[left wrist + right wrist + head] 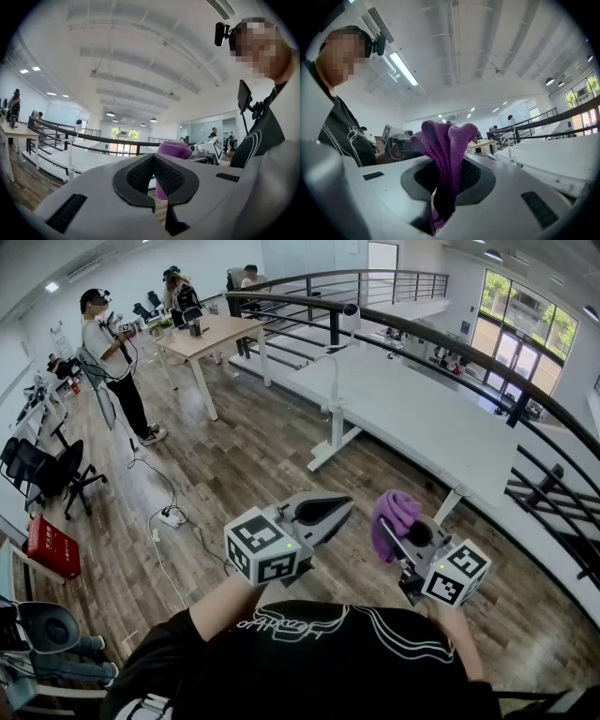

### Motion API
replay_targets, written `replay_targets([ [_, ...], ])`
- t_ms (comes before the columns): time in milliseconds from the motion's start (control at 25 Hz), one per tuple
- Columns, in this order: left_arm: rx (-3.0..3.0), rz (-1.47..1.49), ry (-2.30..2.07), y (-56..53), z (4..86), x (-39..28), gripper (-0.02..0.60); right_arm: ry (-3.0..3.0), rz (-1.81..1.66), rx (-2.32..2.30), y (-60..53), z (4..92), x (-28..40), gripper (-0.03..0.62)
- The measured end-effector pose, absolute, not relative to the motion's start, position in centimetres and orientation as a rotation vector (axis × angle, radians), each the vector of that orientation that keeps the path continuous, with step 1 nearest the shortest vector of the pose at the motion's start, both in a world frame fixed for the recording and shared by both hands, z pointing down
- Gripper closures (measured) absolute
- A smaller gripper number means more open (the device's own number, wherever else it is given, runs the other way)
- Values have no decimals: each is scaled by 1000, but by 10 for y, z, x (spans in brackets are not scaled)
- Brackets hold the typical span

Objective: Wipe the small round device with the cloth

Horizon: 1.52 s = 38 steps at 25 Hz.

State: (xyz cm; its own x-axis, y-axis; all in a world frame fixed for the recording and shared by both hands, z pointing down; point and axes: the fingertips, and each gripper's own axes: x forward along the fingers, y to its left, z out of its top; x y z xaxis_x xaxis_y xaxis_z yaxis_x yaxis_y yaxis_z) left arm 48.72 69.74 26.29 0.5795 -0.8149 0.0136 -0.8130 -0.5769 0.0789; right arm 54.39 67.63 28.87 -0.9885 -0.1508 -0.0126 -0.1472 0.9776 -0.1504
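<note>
Both grippers are raised in front of my chest with their jaws pointing up and away. My left gripper (345, 506) (153, 158) is shut, its ribbed pads together with nothing between them. A purple cloth (396, 511) (446, 140) (174, 149) stands up in a bunch from my right gripper (398, 538) (447, 164), which is shut on it. The small round device (351, 311) (78, 124) sits on top of a thin curved stalk at the far edge of the white table (422, 418), well away from both grippers.
A dark curved railing (450, 343) runs behind the white table. A person (108, 352) stands at the left by a wooden desk (211, 334). An office chair (42, 470), a red box (52, 547) and a power strip (172, 517) are on the wooden floor.
</note>
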Motion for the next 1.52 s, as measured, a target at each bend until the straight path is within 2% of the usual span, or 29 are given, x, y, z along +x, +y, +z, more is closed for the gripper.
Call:
replay_targets([
  [400, 2701, -49, -1392, 688, 267, 511, 575, 3101, -251, -248, 666, 293, 566, 536],
  [840, 2602, -72, -1426, 679, 293, 482, 575, 3100, -336, -198, 649, 319, 541, 536],
  [1160, 2561, -85, -1393, 612, 325, 419, 575, 3094, -425, -215, 579, 344, 481, 536],
  [1520, 2512, -61, -1328, 457, 357, 269, 575, 3104, -516, -282, 427, 373, 335, 536],
])
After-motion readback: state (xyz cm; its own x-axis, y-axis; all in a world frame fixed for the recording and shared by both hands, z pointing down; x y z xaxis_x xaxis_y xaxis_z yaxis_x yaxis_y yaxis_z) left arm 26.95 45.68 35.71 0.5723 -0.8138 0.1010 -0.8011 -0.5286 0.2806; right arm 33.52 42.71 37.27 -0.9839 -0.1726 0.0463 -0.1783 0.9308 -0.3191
